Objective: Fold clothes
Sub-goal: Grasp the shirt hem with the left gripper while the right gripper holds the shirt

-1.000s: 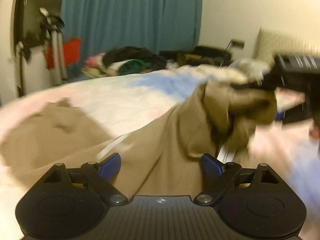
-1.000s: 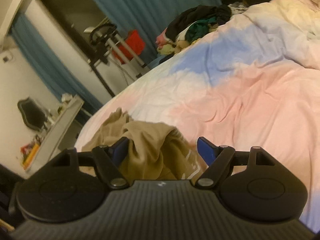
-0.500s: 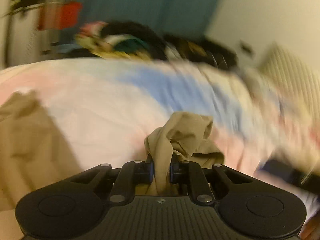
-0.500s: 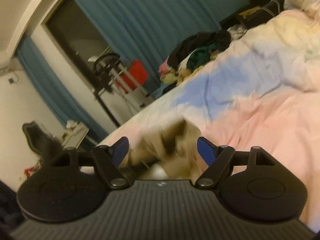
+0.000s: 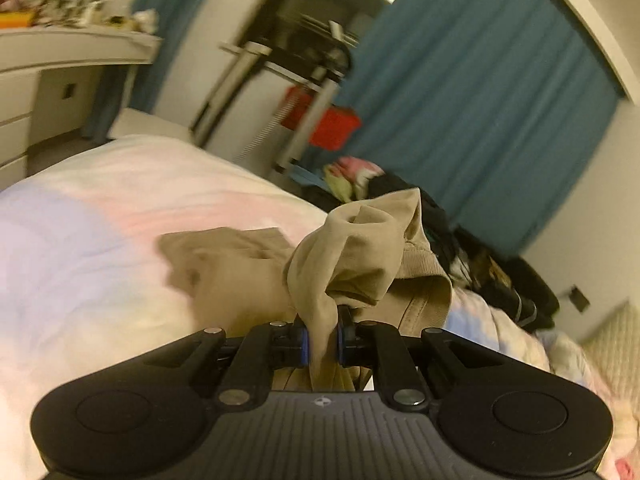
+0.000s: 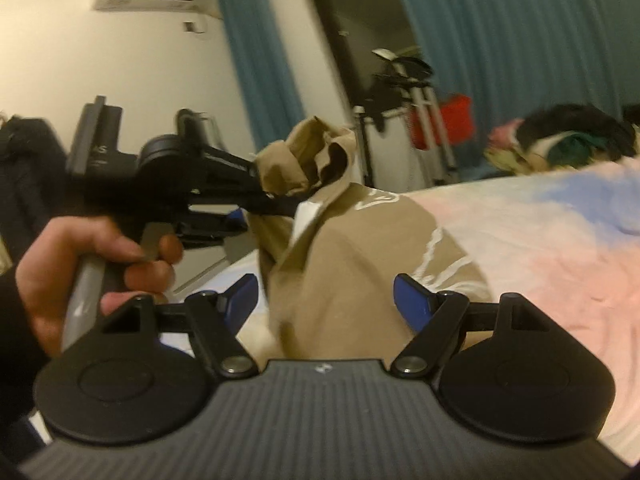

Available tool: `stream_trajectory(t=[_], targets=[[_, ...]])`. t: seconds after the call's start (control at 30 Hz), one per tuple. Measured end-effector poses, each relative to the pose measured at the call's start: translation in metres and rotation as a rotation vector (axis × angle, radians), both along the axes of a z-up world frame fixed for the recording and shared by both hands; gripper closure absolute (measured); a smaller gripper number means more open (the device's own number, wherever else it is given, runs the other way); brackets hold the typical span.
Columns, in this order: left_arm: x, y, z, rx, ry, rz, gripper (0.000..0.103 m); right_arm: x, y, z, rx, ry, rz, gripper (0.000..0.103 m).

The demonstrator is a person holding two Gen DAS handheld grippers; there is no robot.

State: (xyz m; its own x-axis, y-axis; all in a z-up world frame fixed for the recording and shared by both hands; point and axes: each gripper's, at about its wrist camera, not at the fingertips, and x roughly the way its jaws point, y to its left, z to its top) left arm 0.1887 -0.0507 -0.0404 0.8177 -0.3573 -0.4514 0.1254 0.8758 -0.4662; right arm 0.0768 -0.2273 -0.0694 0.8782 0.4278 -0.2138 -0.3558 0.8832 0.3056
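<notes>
Left gripper (image 5: 322,340): fingers pinched tight on a bunched fold of the tan garment (image 5: 352,256), which rises in a loose knot just beyond the blue pads.
Left gripper from the right wrist view (image 6: 256,196): held up at the left of the scene by the person's left hand (image 6: 92,268), cloth bunched at its tip.
Right gripper (image 6: 324,300): fingers spread wide, gripping nothing; tan cloth lies between and beyond them.
Tan garment: one end lifted, the rest draped down onto the bed (image 5: 100,240); white printed lines (image 6: 436,256) show on its near side.
Bed: pastel pink, white and blue cover.
Far side: teal curtain (image 5: 480,120), a metal stand (image 5: 304,92) with something red, a heap of dark and coloured clothes (image 6: 568,136).
</notes>
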Motion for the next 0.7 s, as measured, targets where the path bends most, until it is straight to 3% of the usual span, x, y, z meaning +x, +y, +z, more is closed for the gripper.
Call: stream_trajectory(t=[0.1, 0.27, 0.37, 0.4, 0.47, 0.7], targets=[[-0.013, 0.025, -0.004, -0.002, 0.005, 0.030, 0.090, -0.005, 0.028, -0.007, -0.064, -0.019, 0.068, 0.031], [-0.031, 0.057, -0.020, 0.038, 0.021, 0.043, 0.090, 0.011, 0.071, -0.038, -0.246, 0.065, 0.114, 0.040], [-0.034, 0.064, -0.030, 0.038, 0.052, 0.052, 0.090, 0.022, 0.078, -0.048, -0.352, 0.114, 0.066, 0.074], [-0.030, 0.065, -0.032, 0.038, 0.055, 0.051, 0.090, 0.025, 0.073, -0.048, -0.347, 0.134, 0.050, 0.081], [-0.029, 0.067, -0.035, 0.032, 0.061, 0.050, 0.090, 0.028, 0.054, -0.041, -0.285, 0.155, 0.012, 0.085], [-0.032, 0.054, -0.035, 0.054, 0.074, -0.072, 0.085, 0.021, -0.014, 0.004, -0.037, 0.110, -0.163, 0.087]])
